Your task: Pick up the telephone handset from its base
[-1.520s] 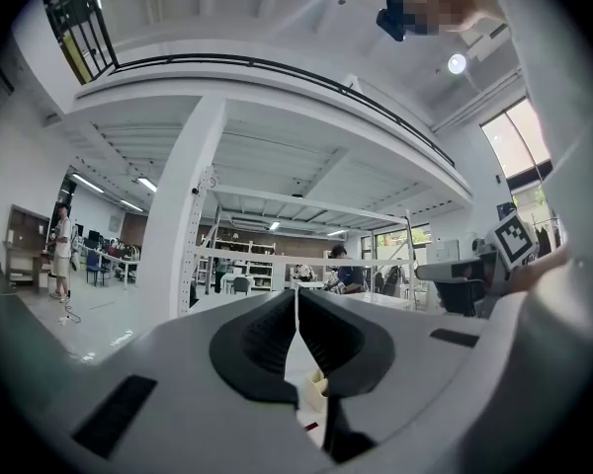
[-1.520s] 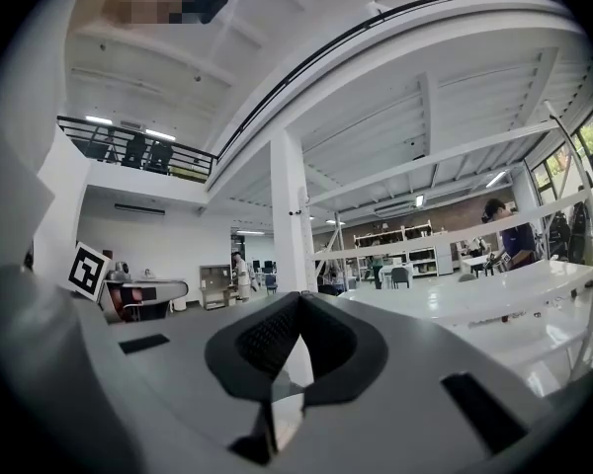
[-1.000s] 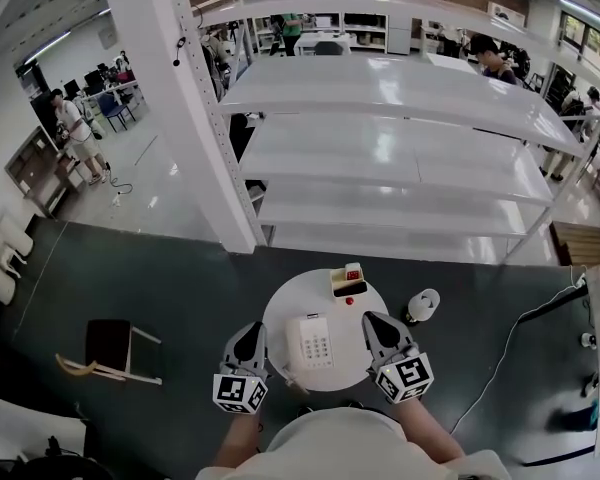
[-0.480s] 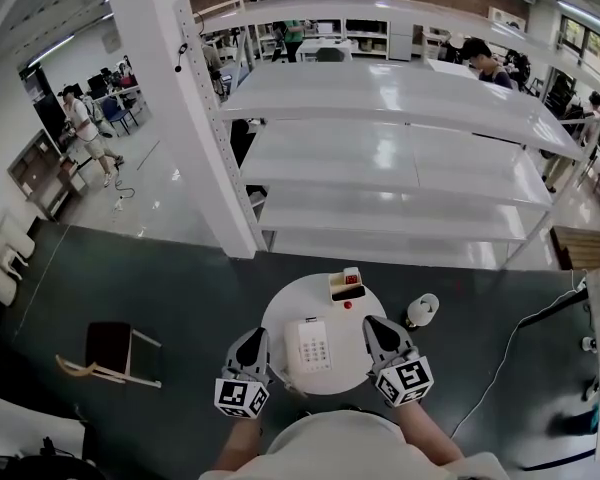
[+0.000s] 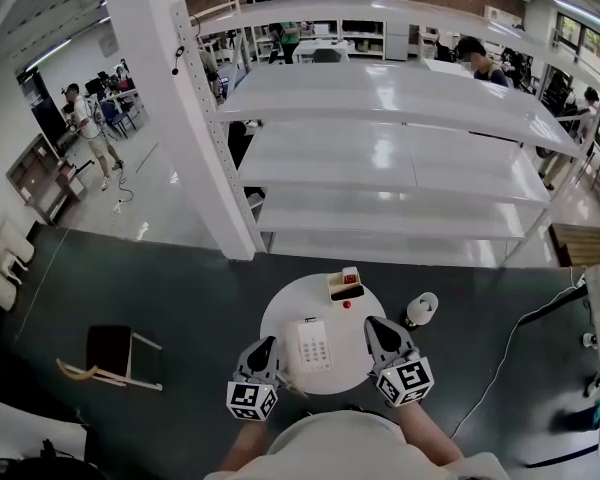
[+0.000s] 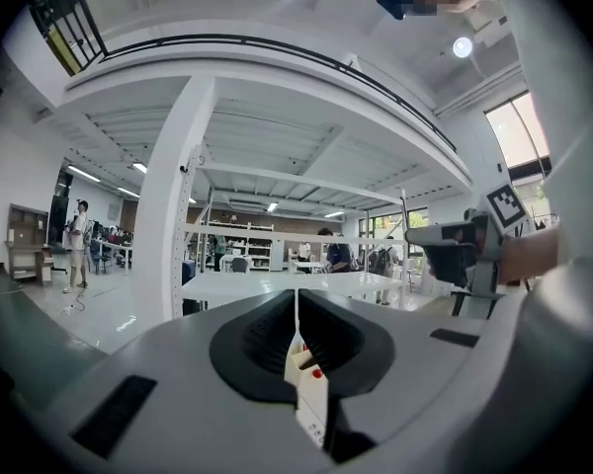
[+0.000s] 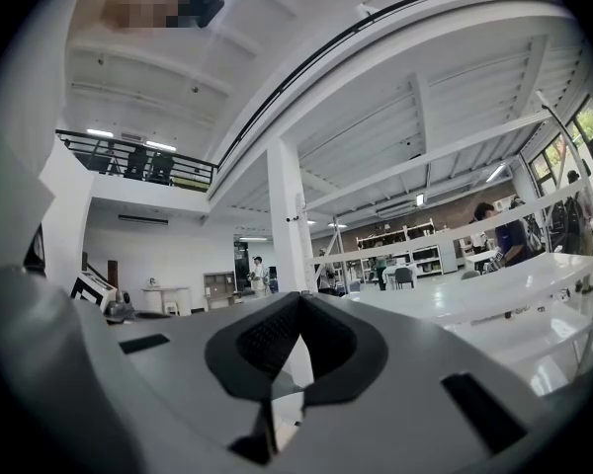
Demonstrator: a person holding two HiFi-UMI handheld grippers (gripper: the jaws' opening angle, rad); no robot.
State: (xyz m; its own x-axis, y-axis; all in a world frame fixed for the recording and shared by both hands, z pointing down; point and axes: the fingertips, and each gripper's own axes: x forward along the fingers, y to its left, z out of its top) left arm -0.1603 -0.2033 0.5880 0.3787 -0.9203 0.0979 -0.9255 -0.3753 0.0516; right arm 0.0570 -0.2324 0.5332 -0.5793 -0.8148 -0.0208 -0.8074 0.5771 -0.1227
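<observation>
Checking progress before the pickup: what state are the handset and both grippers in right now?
Handset: lying on the telephone base, not lifted.
Left gripper: shut, nothing between its jaws.
Right gripper: shut, nothing between its jaws.

Grey left hand-held gripper point(image 5: 267, 346) and right hand-held gripper point(image 5: 372, 324) carry square-marker cubes; white shirt point(image 5: 345, 446)

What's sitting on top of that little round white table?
A white telephone, a small box holding something red, and a red dot. The left tool and right tool hide parts of the table.
</observation>
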